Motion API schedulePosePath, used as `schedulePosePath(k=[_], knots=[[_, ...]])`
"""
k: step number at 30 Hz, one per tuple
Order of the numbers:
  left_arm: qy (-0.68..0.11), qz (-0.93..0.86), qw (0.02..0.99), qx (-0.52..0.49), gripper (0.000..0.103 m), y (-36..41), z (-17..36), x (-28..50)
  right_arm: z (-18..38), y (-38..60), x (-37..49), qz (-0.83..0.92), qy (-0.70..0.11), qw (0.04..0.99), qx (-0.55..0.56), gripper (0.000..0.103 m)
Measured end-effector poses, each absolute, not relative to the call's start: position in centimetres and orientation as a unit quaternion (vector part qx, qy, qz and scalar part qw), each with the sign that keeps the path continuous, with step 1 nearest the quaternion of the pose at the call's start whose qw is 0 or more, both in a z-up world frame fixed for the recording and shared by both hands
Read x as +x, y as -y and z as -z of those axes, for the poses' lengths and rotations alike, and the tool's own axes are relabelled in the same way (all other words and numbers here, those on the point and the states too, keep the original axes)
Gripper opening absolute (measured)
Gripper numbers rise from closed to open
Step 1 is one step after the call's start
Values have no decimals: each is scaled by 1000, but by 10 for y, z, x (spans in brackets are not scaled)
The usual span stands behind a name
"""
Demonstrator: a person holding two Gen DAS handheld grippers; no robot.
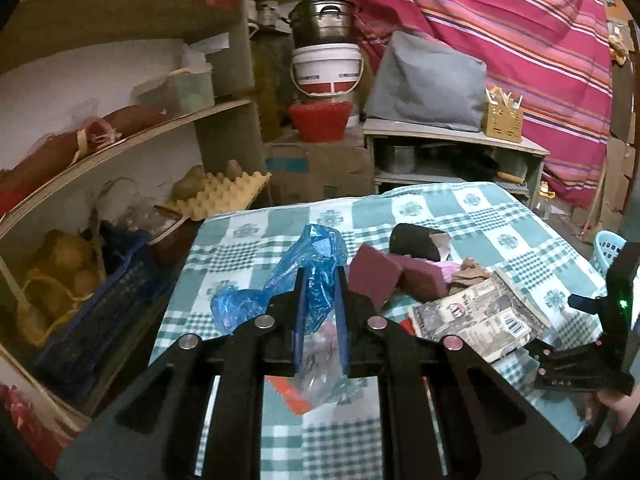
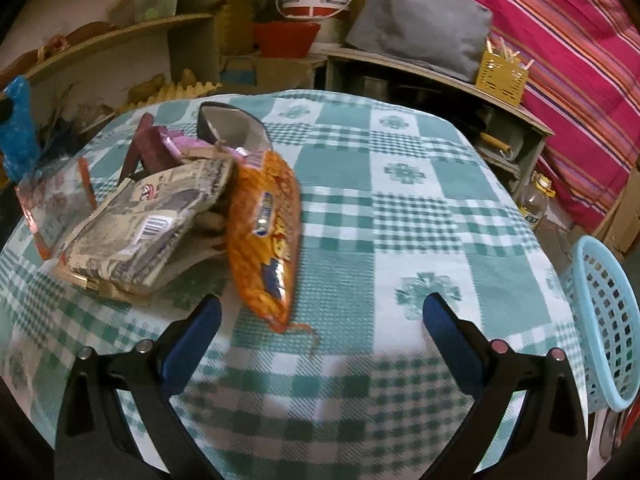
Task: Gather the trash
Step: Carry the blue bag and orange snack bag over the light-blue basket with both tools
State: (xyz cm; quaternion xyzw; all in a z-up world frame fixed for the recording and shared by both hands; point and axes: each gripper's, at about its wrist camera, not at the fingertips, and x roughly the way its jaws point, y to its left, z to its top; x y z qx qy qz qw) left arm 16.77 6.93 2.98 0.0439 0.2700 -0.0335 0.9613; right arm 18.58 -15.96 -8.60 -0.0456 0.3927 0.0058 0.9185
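- The counter (image 2: pixel 420 208), under its green-and-white checked cloth, carries a heap of trash along my left side; the right half of the cloth is bare.
- A light blue basket (image 2: pixel 604 320) stands just off the counter's right edge. I take it for the trash bin, though I cannot see inside it, so I cannot say what has gone in.
- The printed cardboard packet (image 2: pixel 148 232) lies flattened in the heap, with maroon pieces (image 1: pixel 384 276) and a dark cup-like carton (image 2: pixel 232 128) behind it.
- The orange snack bag (image 2: pixel 264 232) leans against that packet, its tail pointing toward my right claw.
- My left claw (image 1: pixel 320 312) is clamped on the blue plastic bag (image 1: pixel 280 280), which bunches out ahead of the fingers; a clear wrapper with orange edging (image 1: pixel 316 376) sits below them, and I cannot tell whether it is gripped too.
- My right claw (image 2: pixel 322 320) hangs with its fingers wide apart, holding nothing, just short of the orange bag.
- My judgement: early to middle. One piece is in hand but not binned, and most of the heap is left.
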Motion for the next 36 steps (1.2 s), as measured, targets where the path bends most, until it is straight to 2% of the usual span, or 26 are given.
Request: schedulePosePath(k=[3, 6, 8, 9, 10, 16, 21, 36], knots=[[-272, 34, 961, 38, 12, -76, -27, 164, 90, 154, 195, -14, -406, 913, -45, 88], [-279, 38, 959, 29, 12, -79, -24, 163, 93, 152, 204, -27, -413, 909, -42, 71], [-281, 41, 958, 29, 12, -76, -22, 162, 94, 150, 209, -43, -418, 907, -37, 48], [-280, 42, 958, 31, 12, -74, -21, 162, 94, 151, 211, -50, -421, 905, -34, 42], [-280, 43, 959, 33, 12, -73, -20, 161, 94, 152, 212, -57, -423, 904, -29, 32], [-274, 55, 960, 33, 12, -59, -27, 161, 81, 175, 206, -64, -403, 913, -12, 26], [-258, 71, 963, 39, 12, -37, -42, 158, 52, 210, 190, -49, -374, 926, -1, 25], [-219, 167, 959, 71, 12, 107, -84, 148, -11, 352, 124, 27, -320, 947, 20, 25]])
